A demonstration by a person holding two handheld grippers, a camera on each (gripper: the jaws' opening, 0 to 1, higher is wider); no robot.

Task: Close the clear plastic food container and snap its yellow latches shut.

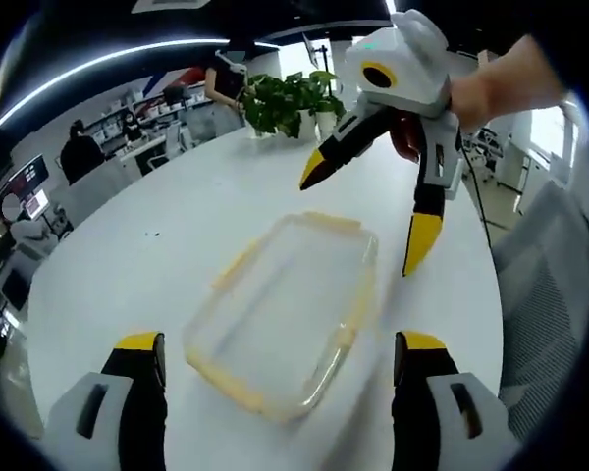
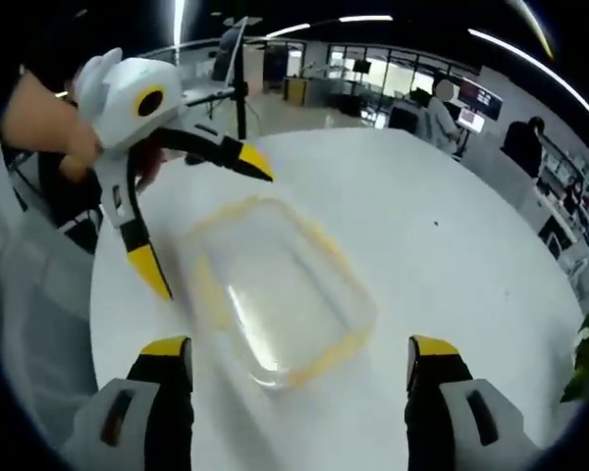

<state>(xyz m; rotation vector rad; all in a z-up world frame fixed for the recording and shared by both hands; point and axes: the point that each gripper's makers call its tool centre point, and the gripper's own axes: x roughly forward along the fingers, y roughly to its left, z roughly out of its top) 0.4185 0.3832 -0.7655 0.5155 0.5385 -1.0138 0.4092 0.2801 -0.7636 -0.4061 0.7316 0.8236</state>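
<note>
Left gripper (image 1: 280, 378) and right gripper (image 2: 299, 378), both spread wide with nothing in them, face a clear food container (image 1: 287, 314) across the white tabletop (image 1: 157, 245).

The container lies flat between them, yellow latches (image 1: 346, 337) along its rim; each gripper hovers above it, apart. A potted plant (image 1: 285, 98) stands at the far edge.

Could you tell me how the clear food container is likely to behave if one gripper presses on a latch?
The clear food container looks empty, so it is probably light and may slide on the smooth white table when pushed sideways. Its low, flat shape makes tipping unlikely. Its thin clear plastic might flex slightly.
</note>
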